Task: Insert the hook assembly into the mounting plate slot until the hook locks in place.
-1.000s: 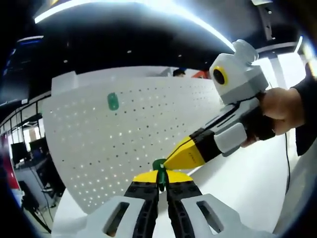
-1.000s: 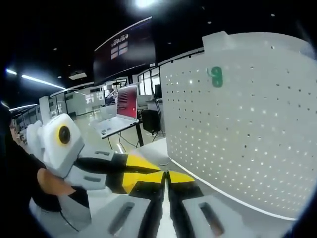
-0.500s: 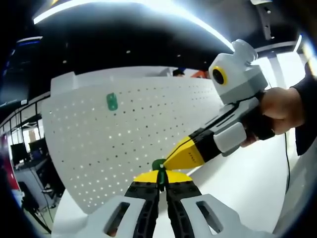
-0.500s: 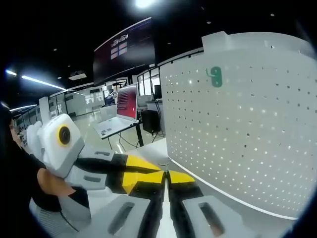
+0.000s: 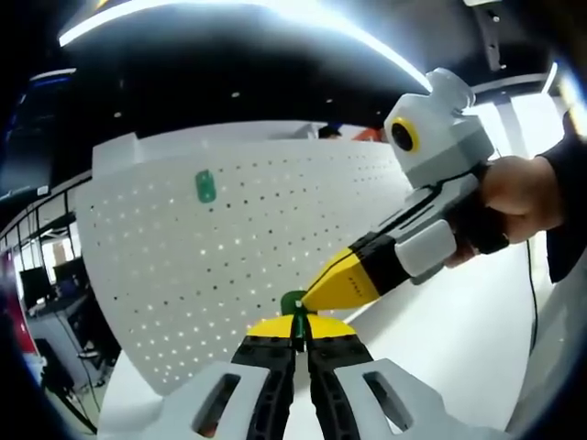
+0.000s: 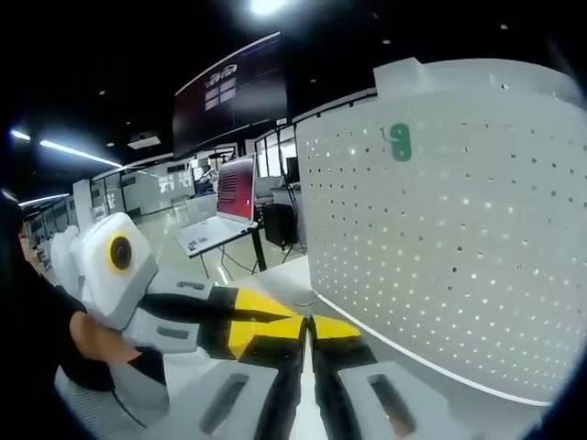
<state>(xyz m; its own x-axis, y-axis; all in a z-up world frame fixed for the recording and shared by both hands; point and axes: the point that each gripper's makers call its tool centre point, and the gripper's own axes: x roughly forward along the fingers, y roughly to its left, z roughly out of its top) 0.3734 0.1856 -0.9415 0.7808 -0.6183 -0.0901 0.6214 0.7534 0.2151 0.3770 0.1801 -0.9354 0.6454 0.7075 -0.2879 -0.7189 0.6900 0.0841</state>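
two grippers meeting tip to tip before the pegboard. left gripper pinching a green hook in pressed fingers; right gripper angling in from the right, fingers pressed together beside it. risking a slip during handover, knocked by yellow tips. another hook already hanging high on the board.

hanging dark screen, white lettering seemingly too small to read
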